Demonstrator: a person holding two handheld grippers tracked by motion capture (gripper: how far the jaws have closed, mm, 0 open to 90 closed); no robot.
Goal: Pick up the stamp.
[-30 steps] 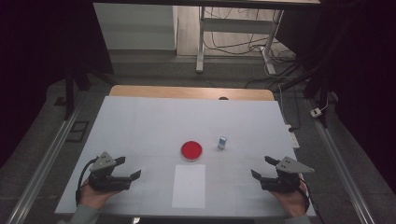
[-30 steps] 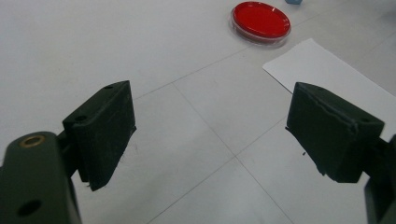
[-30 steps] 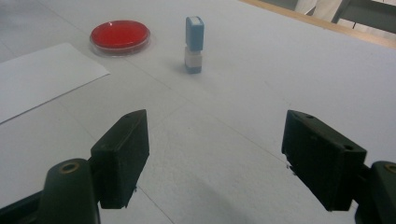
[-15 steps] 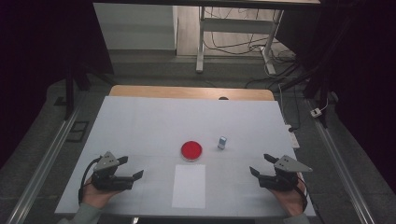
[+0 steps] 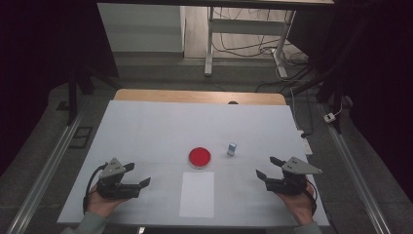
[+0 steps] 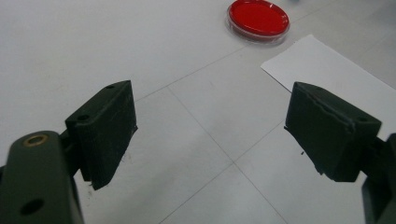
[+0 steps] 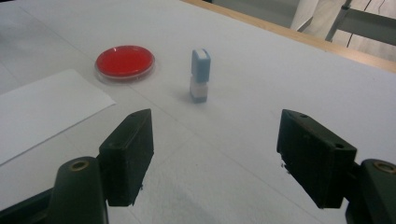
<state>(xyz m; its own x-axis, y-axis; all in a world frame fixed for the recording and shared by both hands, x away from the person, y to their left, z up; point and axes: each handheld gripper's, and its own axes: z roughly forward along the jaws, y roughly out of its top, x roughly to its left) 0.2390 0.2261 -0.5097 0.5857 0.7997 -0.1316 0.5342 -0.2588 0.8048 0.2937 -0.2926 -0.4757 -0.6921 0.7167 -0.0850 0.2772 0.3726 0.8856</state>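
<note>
A round red dish [image 5: 200,157] lies near the middle of the white table [image 5: 146,126], with a white sheet of paper [image 5: 197,193] just in front of it. A small blue-and-white stamp [image 5: 232,148] stands upright to the dish's right. My left gripper [image 5: 139,175] rests at the front left, open and empty; in its own view the red dish [image 6: 258,18] and paper [image 6: 327,70] lie ahead. My right gripper [image 5: 267,168] sits at the front right, open and empty; its view shows the stamp [image 7: 200,74], the dish [image 7: 124,62] and the paper [image 7: 42,107].
A wooden strip [image 5: 195,96] runs along the table's far edge. Metal rails [image 5: 44,170] flank the table on both sides. Beyond stand a desk frame and cables [image 5: 248,44] on the floor.
Both grippers have shifted slightly; the left one drifted a little toward the front edge. The dish, stamp and paper stay put.
</note>
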